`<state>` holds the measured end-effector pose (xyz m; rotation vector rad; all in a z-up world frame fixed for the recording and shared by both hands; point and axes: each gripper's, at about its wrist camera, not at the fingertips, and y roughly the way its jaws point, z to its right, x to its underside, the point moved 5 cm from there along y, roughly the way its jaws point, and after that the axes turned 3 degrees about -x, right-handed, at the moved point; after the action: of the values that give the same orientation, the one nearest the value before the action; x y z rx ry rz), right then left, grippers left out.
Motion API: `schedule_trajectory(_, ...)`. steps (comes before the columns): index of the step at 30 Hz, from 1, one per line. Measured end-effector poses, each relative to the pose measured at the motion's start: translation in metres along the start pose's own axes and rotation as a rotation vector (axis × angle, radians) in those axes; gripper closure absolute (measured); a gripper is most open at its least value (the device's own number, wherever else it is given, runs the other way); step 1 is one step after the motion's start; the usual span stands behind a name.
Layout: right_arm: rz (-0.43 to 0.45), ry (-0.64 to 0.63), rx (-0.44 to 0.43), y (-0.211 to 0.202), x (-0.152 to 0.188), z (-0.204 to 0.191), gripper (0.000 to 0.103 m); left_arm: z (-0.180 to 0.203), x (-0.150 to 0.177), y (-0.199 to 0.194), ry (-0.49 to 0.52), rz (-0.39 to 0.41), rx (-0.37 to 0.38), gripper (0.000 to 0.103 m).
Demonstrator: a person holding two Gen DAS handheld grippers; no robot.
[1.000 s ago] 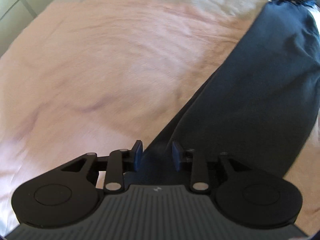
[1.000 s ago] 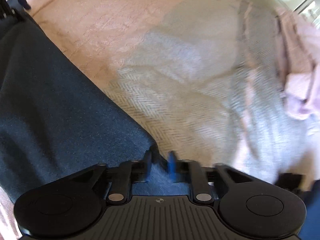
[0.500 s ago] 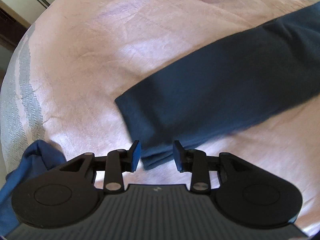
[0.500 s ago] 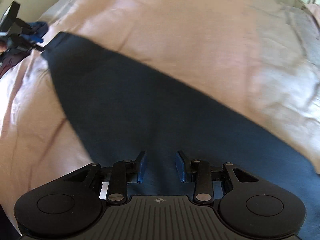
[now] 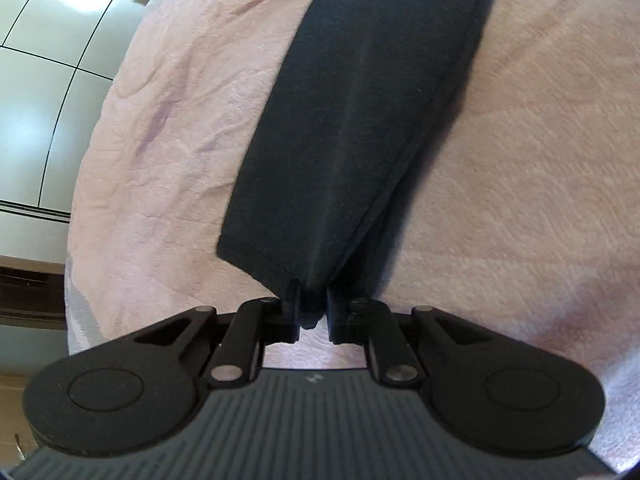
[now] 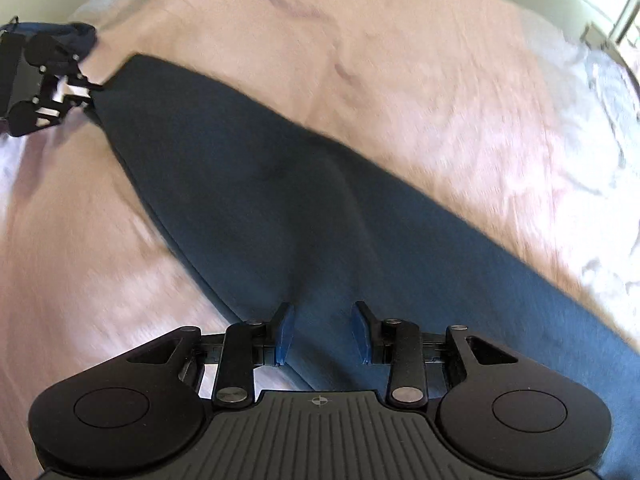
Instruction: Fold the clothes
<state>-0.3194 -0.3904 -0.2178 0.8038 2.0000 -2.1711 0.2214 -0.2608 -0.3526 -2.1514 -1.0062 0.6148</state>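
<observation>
A pink bedspread covers the bed, wrinkled in places. Across it lies a long dark navy garment, stretched flat in a band, its narrow end lifted slightly off the bed. The left hand-held gripper is clamped on that narrow end, cloth bunched between its jaws. The right hand-held gripper sits over the wider part of the garment, its blue pads spread apart, grasping nothing.

A rumpled pale pink bedspread fills most of both views. At the upper left of the left wrist view stand glossy pale panelled cabinet doors, catching a bright glare.
</observation>
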Motion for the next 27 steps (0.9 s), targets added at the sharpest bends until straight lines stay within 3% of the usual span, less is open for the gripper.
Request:
schedule_trajectory(4,0.020,-0.043,-0.038,0.010,-0.023,-0.040,0.067,0.001,0.001,0.001,-0.022,0.008,0.005,0.089)
schedule_trajectory(6,0.025,-0.071,-0.070,0.016,-0.035,-0.062,0.067,-0.001,0.007,-0.006,-0.017,-0.002,-0.027,0.079)
schedule_trajectory(8,0.042,-0.099,-0.096,0.018,-0.045,-0.081,0.066,0.002,0.017,-0.017,0.027,0.009,-0.090,0.055)
schedule_trajectory(10,0.058,-0.118,-0.117,0.020,-0.050,-0.093,0.060,0.012,0.018,-0.017,0.081,0.035,-0.094,0.052)
schedule_trajectory(15,0.047,-0.119,-0.128,0.030,-0.054,-0.108,0.056,0.036,0.021,-0.017,0.212,0.095,-0.106,0.052)
schedule_trajectory(16,0.045,-0.118,-0.126,0.031,-0.055,-0.109,0.056,0.037,0.020,-0.010,0.227,0.092,-0.113,0.055)
schedule_trajectory(18,0.046,-0.119,-0.115,0.035,-0.058,-0.111,0.056,0.038,0.018,0.001,0.252,0.085,-0.123,0.075)
schedule_trajectory(19,0.047,-0.126,-0.106,0.037,-0.060,-0.113,0.056,0.034,0.016,0.003,0.234,0.081,-0.101,0.081)
schedule_trajectory(23,0.090,-0.259,-0.060,0.047,-0.072,-0.136,0.052,0.011,0.012,-0.014,0.156,0.119,-0.068,0.085)
schedule_trajectory(25,0.134,-0.357,-0.052,0.055,-0.085,-0.158,0.039,-0.002,0.010,-0.025,0.116,0.145,-0.059,0.085)
schedule_trajectory(27,0.192,-0.471,-0.037,0.066,-0.100,-0.185,0.037,-0.015,0.008,-0.037,0.076,0.171,-0.049,0.085)
